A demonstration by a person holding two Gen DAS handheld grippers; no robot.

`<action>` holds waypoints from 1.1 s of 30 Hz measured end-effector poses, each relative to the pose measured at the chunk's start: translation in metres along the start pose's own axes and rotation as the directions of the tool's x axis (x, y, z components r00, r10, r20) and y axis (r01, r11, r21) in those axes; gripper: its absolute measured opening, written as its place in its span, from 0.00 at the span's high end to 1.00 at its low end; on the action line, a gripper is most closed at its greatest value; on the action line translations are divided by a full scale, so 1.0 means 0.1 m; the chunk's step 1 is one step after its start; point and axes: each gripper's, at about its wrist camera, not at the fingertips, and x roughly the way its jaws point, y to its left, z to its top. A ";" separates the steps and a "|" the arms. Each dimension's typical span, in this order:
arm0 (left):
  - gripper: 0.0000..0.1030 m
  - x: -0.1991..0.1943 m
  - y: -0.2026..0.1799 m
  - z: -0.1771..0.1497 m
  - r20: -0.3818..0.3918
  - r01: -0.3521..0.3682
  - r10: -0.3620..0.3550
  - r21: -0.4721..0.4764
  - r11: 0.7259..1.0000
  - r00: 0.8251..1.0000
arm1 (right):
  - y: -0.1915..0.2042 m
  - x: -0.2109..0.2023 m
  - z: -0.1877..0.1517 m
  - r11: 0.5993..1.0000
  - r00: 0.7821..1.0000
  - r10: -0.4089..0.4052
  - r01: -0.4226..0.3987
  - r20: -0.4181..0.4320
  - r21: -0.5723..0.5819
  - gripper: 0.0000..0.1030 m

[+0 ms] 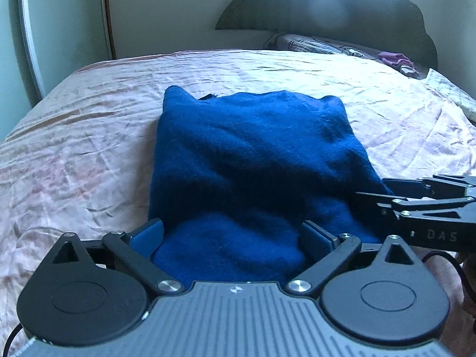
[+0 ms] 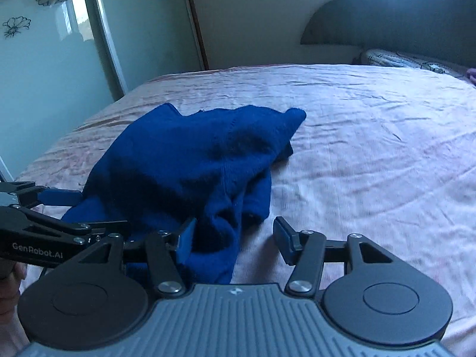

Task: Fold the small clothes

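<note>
Both grippers are held low at the near edge of a blue knitted garment (image 1: 253,160) that lies folded in a rough bundle on the pink bedsheet (image 1: 89,136). Left gripper (image 1: 232,238): its jaws are spread wide, and the near hem of the garment bulges up between the two blue pads (image 1: 148,236); the cloth is seen against the inner faces, yet no pinch is made. Right gripper (image 2: 235,238): its jaws stand partly apart, the left pad (image 2: 186,239) set against a hanging fold of the garment, the right pad over bare sheet, well clear of the cloth. In the left wrist view the right gripper is seen entering from the right edge, just beside the left one, its fingers lying over the garment's near right corner. Beyond the garment, a patterned pillow (image 1: 321,44) is laid before the dark scalloped headboard (image 1: 372,12), and a purple cloth (image 1: 395,59) rests near it. A glass wardrobe door with flower prints (image 2: 44,44) is seen at the far left.
</note>
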 end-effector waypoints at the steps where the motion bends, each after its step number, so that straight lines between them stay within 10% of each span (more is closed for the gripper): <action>1: 0.02 0.00 0.01 0.00 0.000 -0.001 0.001 -0.003 1.000 1.000 | 0.00 0.00 -0.01 1.000 1.000 -0.001 0.001 -0.001 -0.001 0.44; 33: 0.00 -0.02 0.27 -0.12 -0.037 0.018 -0.023 -0.130 0.991 0.999 | 0.05 -0.37 -0.13 0.999 1.000 0.000 0.001 0.022 -0.043 0.29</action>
